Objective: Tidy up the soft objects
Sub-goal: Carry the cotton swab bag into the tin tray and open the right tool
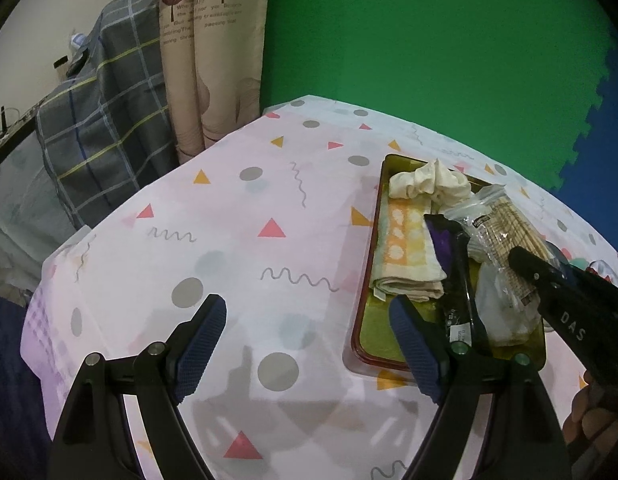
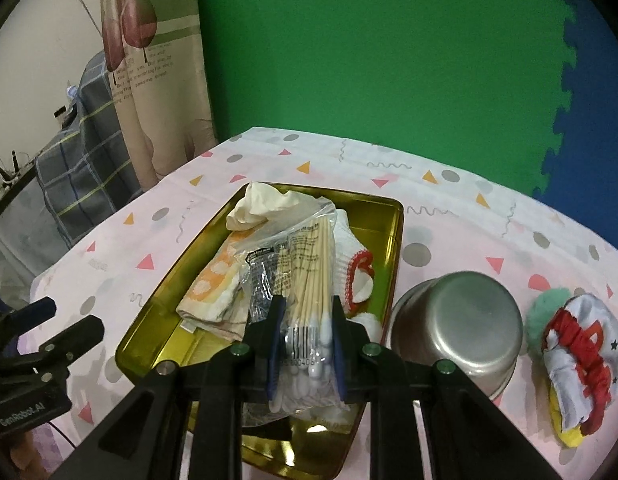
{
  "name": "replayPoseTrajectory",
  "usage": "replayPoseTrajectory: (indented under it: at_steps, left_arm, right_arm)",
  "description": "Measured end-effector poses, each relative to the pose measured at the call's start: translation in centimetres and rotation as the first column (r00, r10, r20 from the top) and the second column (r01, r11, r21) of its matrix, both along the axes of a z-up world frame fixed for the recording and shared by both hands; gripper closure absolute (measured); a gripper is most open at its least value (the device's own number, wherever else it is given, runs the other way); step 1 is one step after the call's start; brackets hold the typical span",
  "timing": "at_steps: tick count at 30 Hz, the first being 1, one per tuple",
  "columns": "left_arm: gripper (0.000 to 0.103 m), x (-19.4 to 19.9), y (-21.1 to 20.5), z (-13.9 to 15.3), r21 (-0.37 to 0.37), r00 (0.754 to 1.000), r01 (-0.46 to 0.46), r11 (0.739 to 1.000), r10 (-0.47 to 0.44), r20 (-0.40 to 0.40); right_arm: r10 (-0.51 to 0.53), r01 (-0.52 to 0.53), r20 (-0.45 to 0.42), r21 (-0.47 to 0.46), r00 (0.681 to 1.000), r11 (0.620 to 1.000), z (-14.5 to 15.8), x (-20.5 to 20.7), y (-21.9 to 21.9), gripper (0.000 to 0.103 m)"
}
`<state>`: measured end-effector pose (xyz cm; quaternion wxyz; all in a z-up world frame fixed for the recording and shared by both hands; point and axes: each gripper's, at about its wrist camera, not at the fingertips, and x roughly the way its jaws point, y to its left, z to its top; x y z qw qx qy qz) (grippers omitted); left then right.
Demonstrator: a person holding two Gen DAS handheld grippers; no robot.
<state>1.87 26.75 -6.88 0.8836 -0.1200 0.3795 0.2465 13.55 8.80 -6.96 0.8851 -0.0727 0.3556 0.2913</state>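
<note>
Clear plastic bag of wooden-stemmed cotton swabs was clamped in the right gripper over the gold rectangular metal tray.

The tray also held a folded orange-and-yellow patterned towel, a crumpled cream cloth and a white red-trimmed sock. The left gripper hung over the patterned tablecloth beside the tray, jaws apart and holding nothing. An upturned steel bowl and a colourful soft toy lay right of the tray.
</note>
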Motion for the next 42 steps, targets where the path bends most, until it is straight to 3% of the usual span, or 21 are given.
replayPoseTrajectory:
  at_steps: [18, 20, 21, 24, 34, 42]
  left_arm:
    - [0.021, 0.0, -0.7, 0.1, 0.025, 0.999, 0.035, 0.999, -0.035, 0.019]
    - [0.021, 0.0, -0.8, 0.2, 0.025, 0.999, 0.039, 0.999, -0.040, 0.027]
    - [0.020, 0.0, -0.9, 0.2, 0.024, 0.999, 0.042, 0.999, -0.043, 0.030]
    - [0.020, 0.1, -1.1, 0.2, 0.022, 0.999, 0.045, 0.999, -0.046, 0.029]
    - [0.019, 0.1, -1.4, 0.1, 0.004, 0.998, 0.056, 0.998, -0.056, 0.032]
    - [0.019, 0.2, -1.8, 0.0, 0.028, 0.998, 0.060, 0.998, -0.061, 0.024]
  right_arm:
    - [-0.021, 0.019, -0.064, -0.034, 0.998, 0.999, -1.8, 1.8, 1.4, 0.079]
    - [-0.020, 0.017, -0.056, -0.047, 0.998, 0.999, -1.8, 1.7, 1.4, 0.075]
    - [-0.021, 0.019, -0.053, -0.052, 0.998, 0.998, -1.8, 1.6, 1.4, 0.066]
    - [-0.021, 0.019, -0.043, -0.037, 0.999, 0.999, -1.5, 1.3, 1.0, 0.056]
    - [-0.026, 0.026, -0.002, -0.019, 1.000, 0.999, 0.2, -0.6, -0.6, 0.054]
    - [-0.027, 0.027, 0.059, 0.002, 0.998, 1.000, 2.0, -3.4, -4.4, 0.054]
